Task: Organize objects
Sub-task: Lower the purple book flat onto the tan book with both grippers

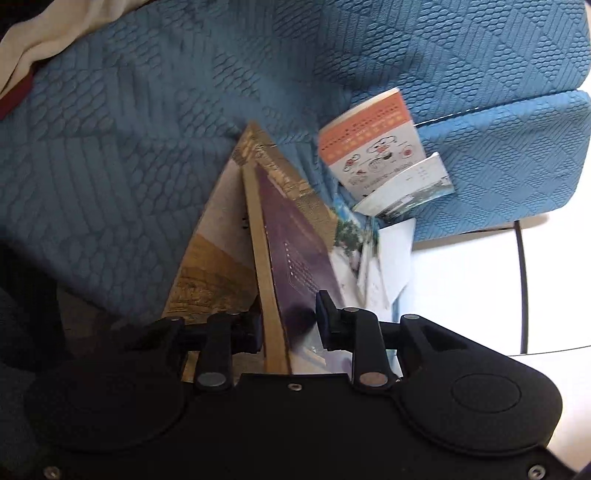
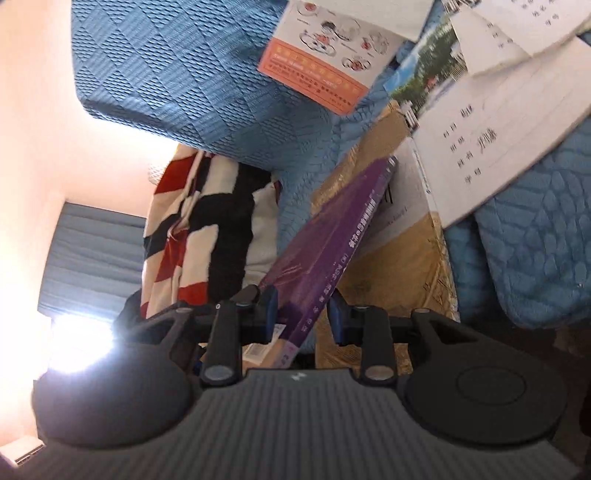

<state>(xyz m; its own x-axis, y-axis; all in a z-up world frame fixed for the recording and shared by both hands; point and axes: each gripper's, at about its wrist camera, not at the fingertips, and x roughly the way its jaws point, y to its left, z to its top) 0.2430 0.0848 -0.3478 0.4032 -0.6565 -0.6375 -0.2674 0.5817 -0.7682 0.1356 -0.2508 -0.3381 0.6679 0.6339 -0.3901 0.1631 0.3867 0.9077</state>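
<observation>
A purple book [image 1: 295,251] stands tilted on its edge over a larger tan book [image 1: 218,258] on the blue quilted sofa [image 1: 129,147]. My left gripper [image 1: 288,325] is shut on one end of the purple book. My right gripper [image 2: 303,317] is shut on the other end of the purple book [image 2: 325,240], with the tan book [image 2: 399,251] beneath. An orange and white booklet [image 1: 369,147] leans against the sofa arm, also seen in the right wrist view [image 2: 332,55]. White notebooks [image 2: 498,140] and a photo-covered one [image 1: 406,188] lie beside the books.
A red, white and black checked blanket [image 2: 195,229] lies on the sofa. A cream cloth [image 1: 55,33] lies at the far corner. White floor [image 1: 472,288] shows past the sofa arm [image 1: 517,155]. A blue curtain [image 2: 96,251] and a bright window are behind.
</observation>
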